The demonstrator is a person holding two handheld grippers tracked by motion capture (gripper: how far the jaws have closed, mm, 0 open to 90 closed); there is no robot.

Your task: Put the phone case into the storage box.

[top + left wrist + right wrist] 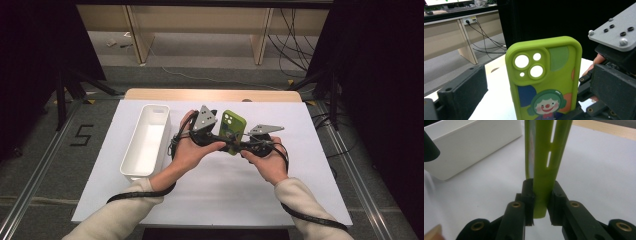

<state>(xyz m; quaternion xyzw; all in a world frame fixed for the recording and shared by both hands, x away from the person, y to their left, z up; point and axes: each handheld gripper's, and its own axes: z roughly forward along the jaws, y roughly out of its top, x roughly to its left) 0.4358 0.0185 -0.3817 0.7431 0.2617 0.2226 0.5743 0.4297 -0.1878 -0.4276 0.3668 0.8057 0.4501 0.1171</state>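
Right tool [541, 202] pinches green phone case [546, 157], its lower edge hidden.

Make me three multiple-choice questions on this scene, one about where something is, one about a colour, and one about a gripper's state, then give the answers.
1. Where is the white bin relative to the phone case?
A. On its left side in the high view
B. On its right side in the high view
C. Directly under it

2. What is the case's main colour?
A. Red
B. Green
C. Black

3. What is the right gripper doing?
A. Lying open on the table
B. Shut on the bin's rim
C. Shut on the case

Answers:
1. A, since the high view shows the bin at the table's left, apart from the case.
2. B, as the left gripper view shows a green case with a clown picture.
3. C, because the right gripper view shows both jaws pressed against the case's bottom edge.
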